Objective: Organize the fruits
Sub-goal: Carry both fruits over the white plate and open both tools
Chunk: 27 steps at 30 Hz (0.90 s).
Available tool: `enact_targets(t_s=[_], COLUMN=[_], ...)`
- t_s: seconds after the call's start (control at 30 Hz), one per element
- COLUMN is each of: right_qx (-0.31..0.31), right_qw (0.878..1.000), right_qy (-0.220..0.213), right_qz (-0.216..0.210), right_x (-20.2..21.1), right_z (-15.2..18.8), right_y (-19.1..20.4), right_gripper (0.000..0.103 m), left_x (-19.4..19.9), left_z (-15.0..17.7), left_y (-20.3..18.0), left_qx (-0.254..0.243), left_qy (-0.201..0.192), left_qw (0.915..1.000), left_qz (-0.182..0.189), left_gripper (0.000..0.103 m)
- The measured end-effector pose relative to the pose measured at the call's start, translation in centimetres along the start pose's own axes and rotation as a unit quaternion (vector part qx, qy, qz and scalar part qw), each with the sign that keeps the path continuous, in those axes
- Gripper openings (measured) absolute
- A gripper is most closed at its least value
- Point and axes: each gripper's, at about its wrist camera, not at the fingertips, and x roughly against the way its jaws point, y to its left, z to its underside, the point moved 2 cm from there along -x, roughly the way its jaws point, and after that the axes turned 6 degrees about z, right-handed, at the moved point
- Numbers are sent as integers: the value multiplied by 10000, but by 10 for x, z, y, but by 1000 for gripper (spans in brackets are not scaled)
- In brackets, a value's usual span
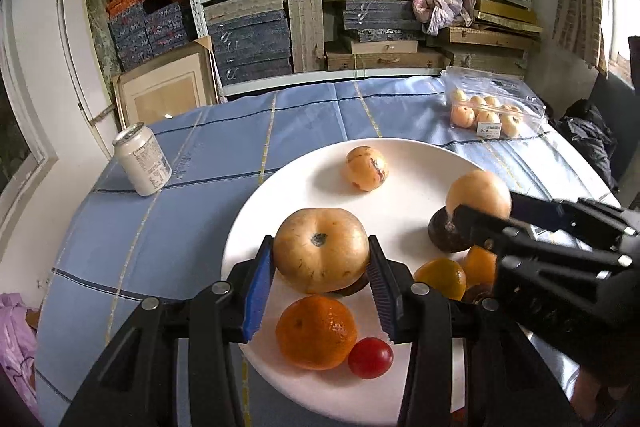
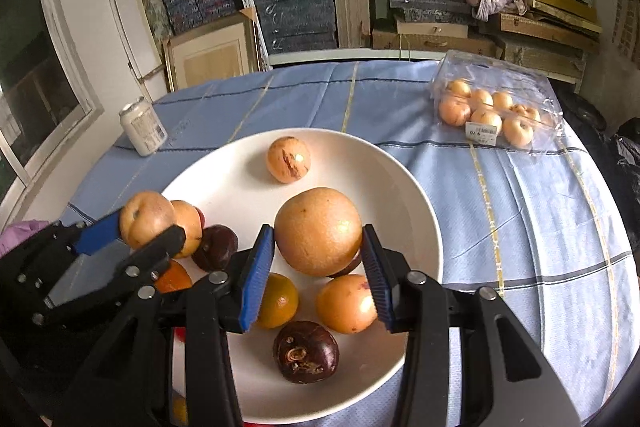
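Both grippers hold fruit above a white plate set on a table covered by a blue checked cloth.

Left gripper: its blue pads pinch a tan, apple-like fruit, one pad on each side, stem pit facing the camera. In the right wrist view the same gripper enters from 9 o'clock with the fruit at its tip.

Right gripper: its pads close on a larger round tan fruit, touching it on both flanks. In the left wrist view this gripper comes in from 3 o'clock carrying the fruit.

On the plate: a small blemished tan fruit toward 12 o'clock, well apart from the rest; a tangerine with a cherry tomato touching it at its 4 o'clock; a dark purple fruit near 6 o'clock in the right wrist view; a second dark fruit beside the left gripper's load; a yellow-green citrus and an orange-tan fruit just beyond the purple one.

Off the plate: a white drinks can at 10 o'clock and a clear plastic clamshell of small tan fruits at 2 o'clock. Shelves of stacked boxes fill the background.
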Motion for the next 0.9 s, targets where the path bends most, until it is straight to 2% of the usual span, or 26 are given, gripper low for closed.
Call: enact_targets(t_s=[0.27,0.53,0.8,0.9], right_qx=[-2,-199,-325,-516], right_qw=[9999,9997,9994,9982], right_qy=[37,105,49,-7], right_qz=[107,58,-57,-303], right_x=[-4,-7,0,8], right_z=[2,1,-3,-7], right_y=[-4,-14,-16,-20], right_gripper=[43,44,44,44], left_x=[-1,-3,0,8], left_z=[1,4,1,-3], left_y=[0,-11,0,3], left_qx=[224,10,272,303], left_qy=[178,170,141,19], left_qw=[9984,9992,9992,9994], left_qz=[485,353,254,184], left_gripper=[46,47,69,80])
